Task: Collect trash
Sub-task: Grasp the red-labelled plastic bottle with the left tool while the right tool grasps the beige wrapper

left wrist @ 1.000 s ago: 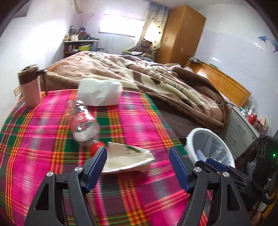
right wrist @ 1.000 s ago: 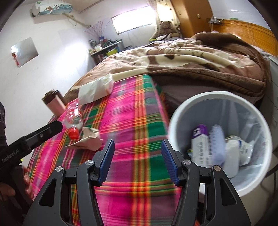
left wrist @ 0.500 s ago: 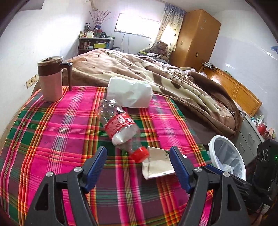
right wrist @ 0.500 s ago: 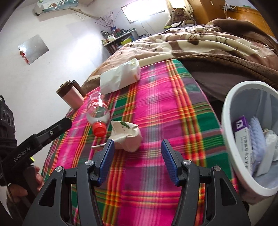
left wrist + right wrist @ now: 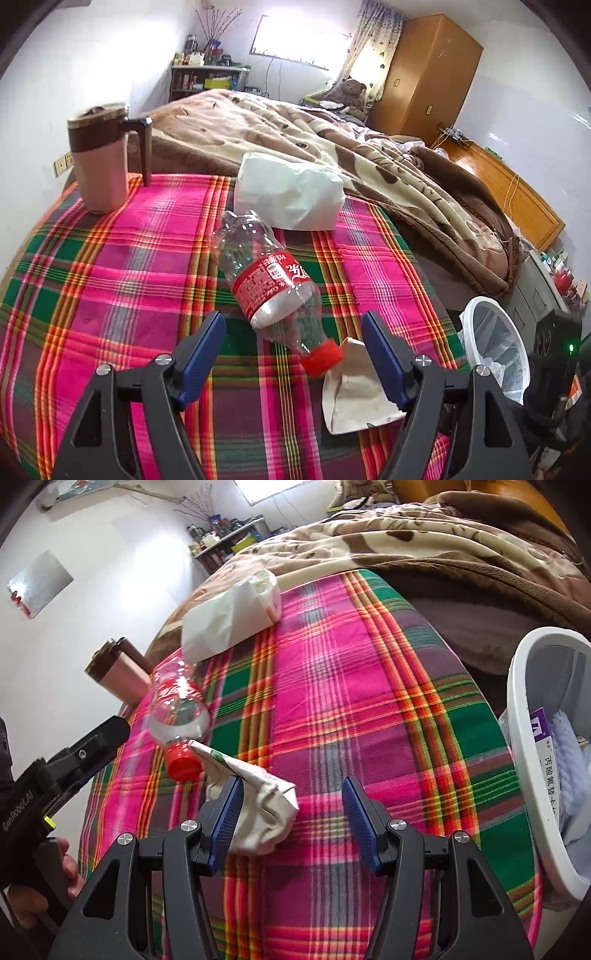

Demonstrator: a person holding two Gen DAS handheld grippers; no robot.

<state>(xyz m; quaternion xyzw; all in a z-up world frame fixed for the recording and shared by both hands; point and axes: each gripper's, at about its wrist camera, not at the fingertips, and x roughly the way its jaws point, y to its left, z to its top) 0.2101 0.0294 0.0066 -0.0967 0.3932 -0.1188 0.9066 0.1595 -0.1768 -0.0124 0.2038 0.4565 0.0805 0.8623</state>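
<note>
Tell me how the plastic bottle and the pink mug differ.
The plastic bottle lies on its side; the pink mug stands upright. The bottle is clear, crumpled, with a red label and red cap; the mug is opaque pink with a brown lid and handle. The bottle lies near the left claw, its cap touching a crumpled paper wrapper; the mug stands apart at the far corner. Both rest on the plaid blanket.
</note>
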